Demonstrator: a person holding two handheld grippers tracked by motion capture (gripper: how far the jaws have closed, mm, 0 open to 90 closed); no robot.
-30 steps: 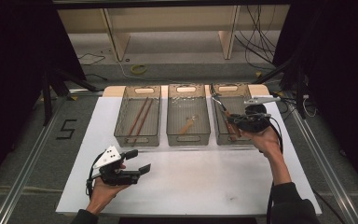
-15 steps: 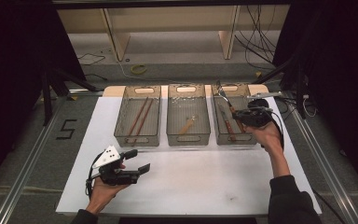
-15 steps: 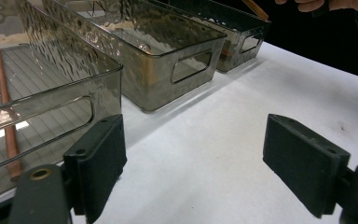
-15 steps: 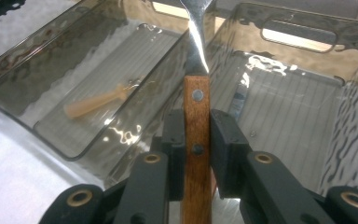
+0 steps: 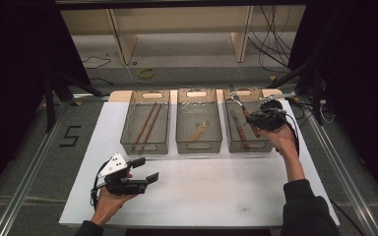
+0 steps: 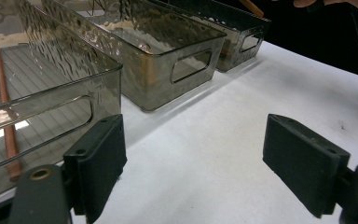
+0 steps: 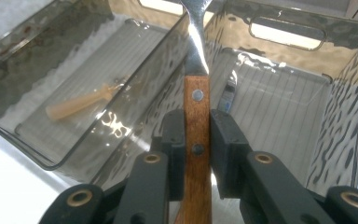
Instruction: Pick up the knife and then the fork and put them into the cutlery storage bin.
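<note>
Change: since a second ago we see the right claw [image 5: 250, 117] carry its fork [image 5: 240, 105] a little lower and nearer the right bin [image 5: 264, 145]; the left claw [image 5: 142, 169] has stayed put.
Bins: we count three clear bins in a row on the white tabletop [image 5: 216, 191], left bin [image 5: 126, 141], middle bin [image 5: 199, 146] and right bin.
Contents: we count two brown sticks [image 5: 147, 123] in the left bin, one pale wooden utensil [image 5: 197, 132] in the middle, one wood-handled utensil [image 5: 239, 130] in the right.
Right claw: we see it clamped on the fork's wooden handle [image 7: 197, 140].
Fork: held over the right bin; its long axis runs away from us, metal end toward the bin's far wall.
Left claw: jaws wide apart, holding nothing, low over the tabletop in front of the left bin.
Room: we see bare white tabletop between the bins' near walls and the near edge.
</note>
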